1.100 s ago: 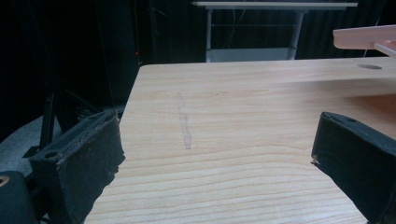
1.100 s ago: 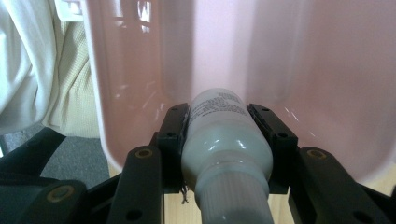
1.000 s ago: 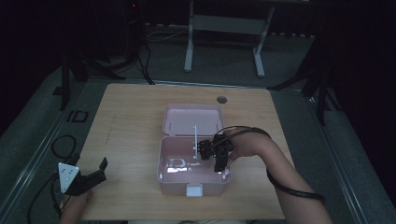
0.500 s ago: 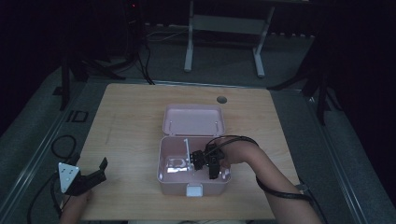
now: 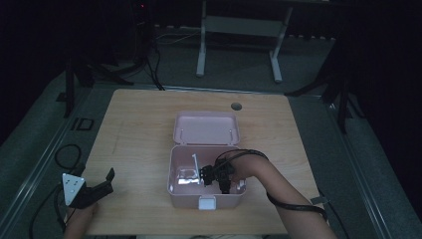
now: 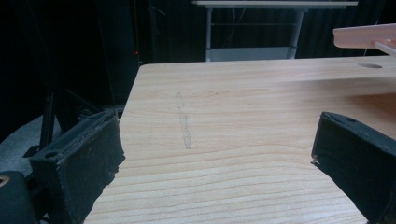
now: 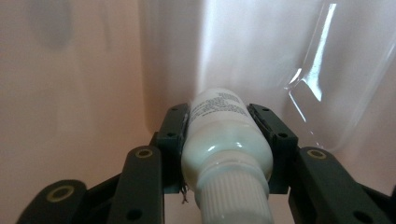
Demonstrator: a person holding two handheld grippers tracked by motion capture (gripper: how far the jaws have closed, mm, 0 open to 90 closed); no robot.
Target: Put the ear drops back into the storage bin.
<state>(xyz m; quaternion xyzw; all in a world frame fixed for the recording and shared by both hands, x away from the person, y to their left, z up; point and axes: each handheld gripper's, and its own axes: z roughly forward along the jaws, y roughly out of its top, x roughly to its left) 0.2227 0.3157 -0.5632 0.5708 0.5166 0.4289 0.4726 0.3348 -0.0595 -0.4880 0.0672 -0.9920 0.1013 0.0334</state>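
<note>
Right tool (image 7: 227, 140) found clamped on a small white bottle (image 7: 223, 135), jaws pressed to both flanks of the body just ahead of the ribbed cap. Bottle held inside the open pink box (image 5: 174, 172), base pointing ahead of the tool toward the box's wall, clear plastic item (image 7: 327, 93) to its right. Judged light, rigid, smooth-walled, liable to slip; mid-body grip judged sound. Left tool (image 6: 215, 154) noted open, empty, low over the bare worktop (image 6: 224, 107).
</note>
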